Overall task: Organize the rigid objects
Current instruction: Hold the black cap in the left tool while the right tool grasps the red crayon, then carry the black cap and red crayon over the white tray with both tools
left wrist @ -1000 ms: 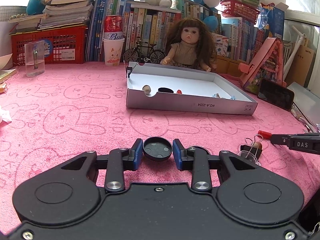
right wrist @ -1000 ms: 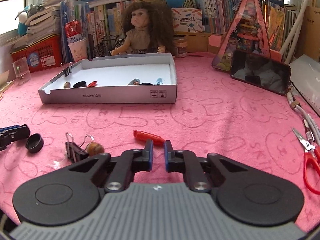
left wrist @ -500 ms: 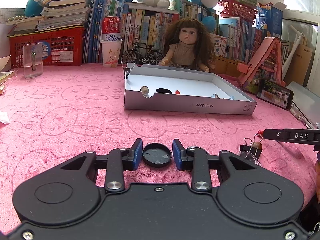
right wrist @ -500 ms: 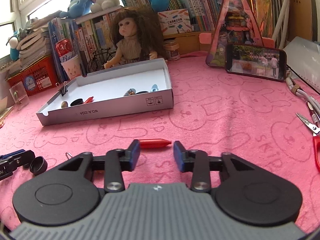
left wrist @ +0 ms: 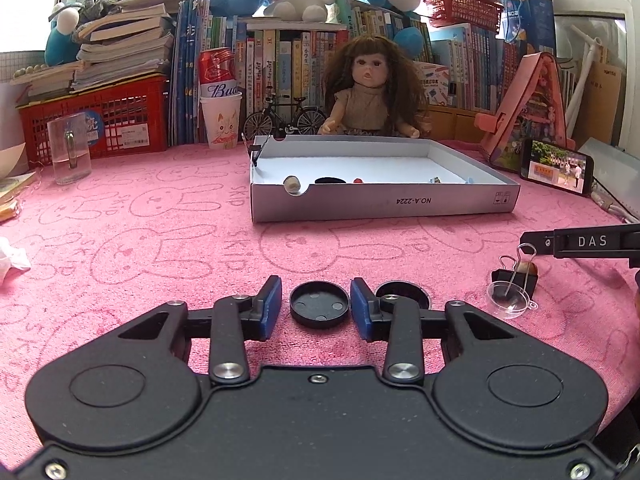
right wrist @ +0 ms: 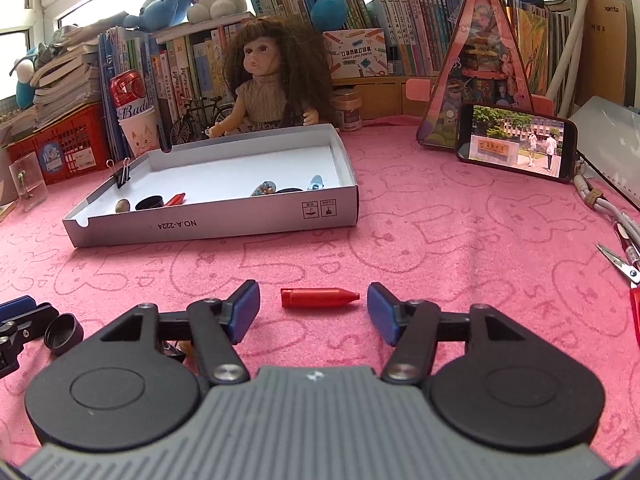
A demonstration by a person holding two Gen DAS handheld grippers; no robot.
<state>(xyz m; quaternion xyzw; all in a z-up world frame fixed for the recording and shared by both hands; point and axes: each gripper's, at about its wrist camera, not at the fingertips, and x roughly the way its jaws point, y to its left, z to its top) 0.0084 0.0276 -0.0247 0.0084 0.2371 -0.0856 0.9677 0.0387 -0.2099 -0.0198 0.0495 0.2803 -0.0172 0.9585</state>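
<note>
A black round cap (left wrist: 319, 305) lies on the pink cloth between the blue pads of my left gripper (left wrist: 315, 307). A thin gap shows at its left side. A second black cap (left wrist: 402, 292) sits just outside the right finger. My right gripper (right wrist: 313, 311) is opening its jaws. A red bullet-shaped piece (right wrist: 318, 298) lies crosswise on the cloth between the fingertips, untouched. Further back stands the white shallow box (right wrist: 216, 222), also seen ahead of the left gripper (left wrist: 384, 204), holding several small items.
A black binder clip (left wrist: 516, 276), a clear little dish (left wrist: 508, 300) and a brown nut lie right of the left gripper. Red scissors (right wrist: 624, 268) and a cable lie at the far right. A phone (right wrist: 516, 146), a doll, a glass (left wrist: 68, 152) and books line the back.
The right gripper's fingers have spread from shut to wide apart, and the red piece now lies between them. The phone screen has lit up. The left gripper has barely moved.
</note>
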